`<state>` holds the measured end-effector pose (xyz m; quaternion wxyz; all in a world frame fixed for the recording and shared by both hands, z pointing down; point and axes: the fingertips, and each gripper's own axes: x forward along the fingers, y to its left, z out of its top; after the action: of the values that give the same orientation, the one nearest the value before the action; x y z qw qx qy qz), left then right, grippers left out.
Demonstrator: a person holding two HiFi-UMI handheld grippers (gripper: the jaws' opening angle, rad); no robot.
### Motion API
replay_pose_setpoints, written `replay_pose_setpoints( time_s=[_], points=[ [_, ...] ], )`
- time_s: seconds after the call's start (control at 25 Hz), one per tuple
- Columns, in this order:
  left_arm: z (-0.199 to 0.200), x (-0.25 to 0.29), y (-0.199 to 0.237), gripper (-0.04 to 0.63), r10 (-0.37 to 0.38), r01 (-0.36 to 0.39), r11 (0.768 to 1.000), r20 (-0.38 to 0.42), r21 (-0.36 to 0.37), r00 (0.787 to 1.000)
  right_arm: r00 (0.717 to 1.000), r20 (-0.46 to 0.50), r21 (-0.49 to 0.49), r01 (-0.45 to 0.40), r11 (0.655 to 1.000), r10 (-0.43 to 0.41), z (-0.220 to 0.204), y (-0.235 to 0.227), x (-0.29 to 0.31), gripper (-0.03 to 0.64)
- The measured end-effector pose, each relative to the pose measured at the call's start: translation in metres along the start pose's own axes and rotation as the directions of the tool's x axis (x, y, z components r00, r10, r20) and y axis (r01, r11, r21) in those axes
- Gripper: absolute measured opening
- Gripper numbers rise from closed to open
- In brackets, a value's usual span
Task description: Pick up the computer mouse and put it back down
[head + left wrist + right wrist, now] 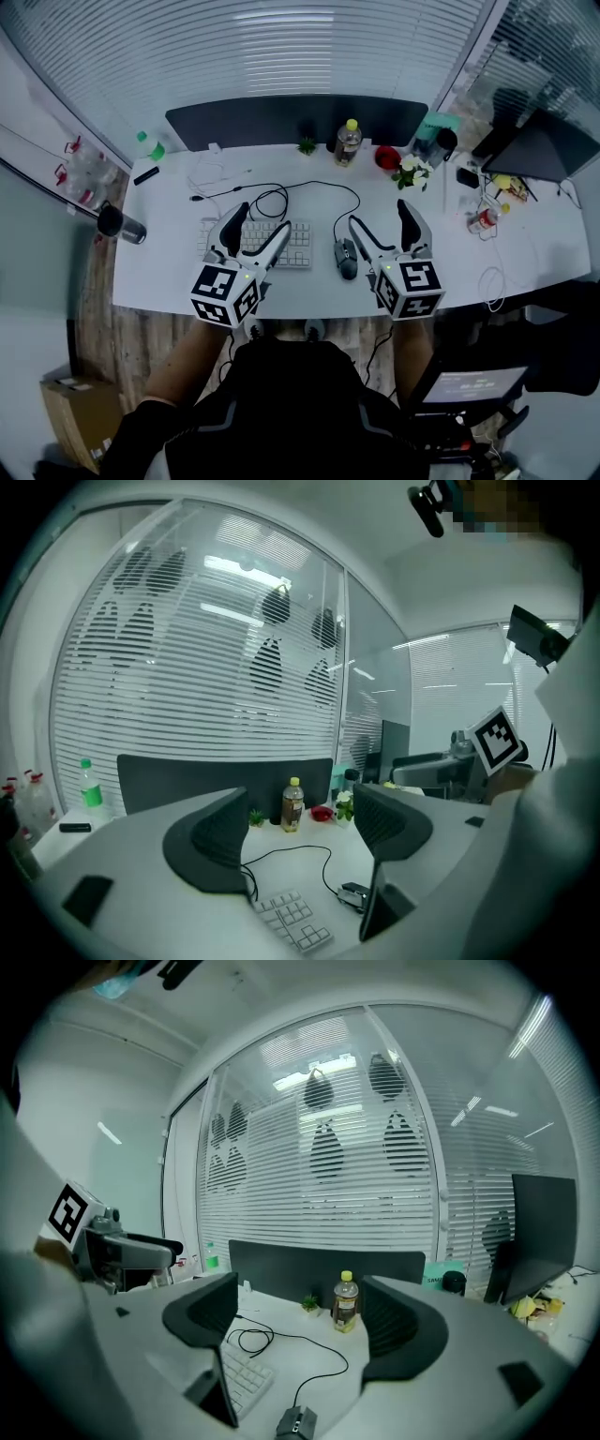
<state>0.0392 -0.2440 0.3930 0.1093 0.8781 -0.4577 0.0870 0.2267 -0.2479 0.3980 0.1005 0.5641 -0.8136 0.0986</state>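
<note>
Person's arms nearest, each holding a gripper out over the table's front edge. Right gripper: jaws spread wide, nothing between them. Left gripper: likewise spread and empty, above the keyboard. Mouse lies on the table near the front edge, just right of the keyboard and just beside the right gripper's inner jaw, apparently untouched. The right gripper view shows it low and ahead, roughly centred between the jaws. Its cable loops toward the back edge. Pick-up not yet begun, by my reading. To do it well: lower the right gripper with one jaw either side of the mouse's flanks, close gently, lift straight and only a little so the cable stays slack, then set it flat again.
</note>
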Motion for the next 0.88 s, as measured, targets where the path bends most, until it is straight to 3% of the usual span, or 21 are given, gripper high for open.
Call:
replay_pose_setpoints(
  time_s=[0.16,0.36,0.6,0.88],
  points=[
    [-0.010,0.007,0.011,0.353,-0.008,0.008,1.000,-0.029,-0.012,1.000,0.999,-0.033,0.006,0.018,1.000,-0.018,-0.013,0.001,0.012,0.402],
    [-0.053,0.022,0.022,0.353,-0.011,0.007,0.999,-0.102,-0.040,0.995,0.987,-0.158,0.024,0.036,0.999,-0.032,-0.073,-0.001,0.031,0.413],
    [-0.133,0.033,0.037,0.353,-0.007,-0.022,0.993,-0.241,-0.120,0.971,0.938,-0.344,0.034,0.042,0.999,-0.028,-0.168,0.000,0.048,0.419],
    [-0.211,0.034,0.041,0.353,-0.012,-0.043,0.989,-0.363,-0.143,0.932,0.872,-0.489,0.029,0.049,0.998,-0.028,-0.263,0.005,0.061,0.409]
  ],
)
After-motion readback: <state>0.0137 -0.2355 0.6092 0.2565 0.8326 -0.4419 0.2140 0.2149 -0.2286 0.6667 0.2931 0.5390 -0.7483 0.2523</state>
